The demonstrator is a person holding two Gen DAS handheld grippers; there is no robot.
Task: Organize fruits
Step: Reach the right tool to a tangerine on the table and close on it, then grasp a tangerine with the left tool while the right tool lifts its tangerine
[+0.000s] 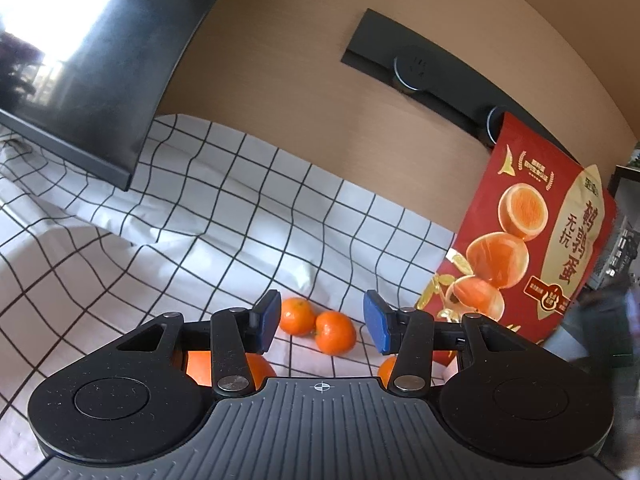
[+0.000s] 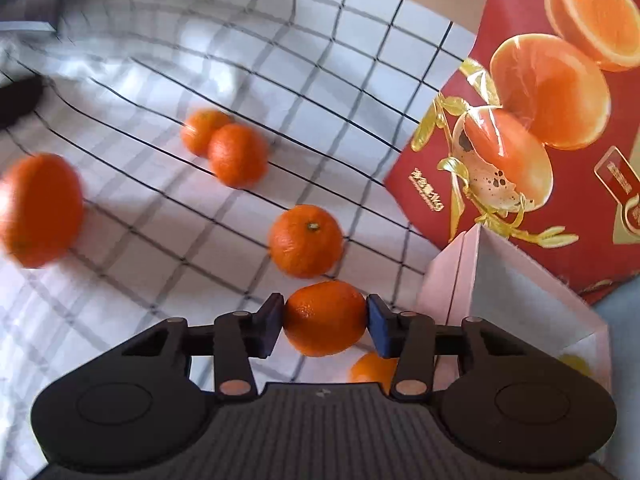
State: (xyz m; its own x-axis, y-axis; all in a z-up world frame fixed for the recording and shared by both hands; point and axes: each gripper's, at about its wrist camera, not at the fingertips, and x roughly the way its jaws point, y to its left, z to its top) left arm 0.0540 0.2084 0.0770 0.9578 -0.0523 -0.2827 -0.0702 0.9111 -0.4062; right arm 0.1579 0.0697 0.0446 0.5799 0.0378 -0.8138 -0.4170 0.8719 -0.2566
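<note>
In the right wrist view my right gripper (image 2: 325, 322) is shut on a small tangerine (image 2: 324, 312), with a blue pad pressed to each side of it. Just beyond it another tangerine (image 2: 306, 241) lies stem-up on the checked cloth (image 2: 160, 216). Two more tangerines (image 2: 232, 152) touch each other farther off, and a larger orange (image 2: 40, 210) sits blurred at the left. In the left wrist view my left gripper (image 1: 323, 322) stands open over the cloth with nothing between its pads. Two tangerines (image 1: 316, 322) lie beyond its tips, and orange fruit (image 1: 200, 366) shows partly hidden beneath its body.
A red snack bag (image 2: 560, 120) leans against the wall at the right, also visible as the red bag (image 1: 520, 248). A pale pink open box (image 2: 452, 272) stands beside my right gripper, with something yellow inside. A dark screen (image 1: 80, 60) hangs over the cloth at the far left.
</note>
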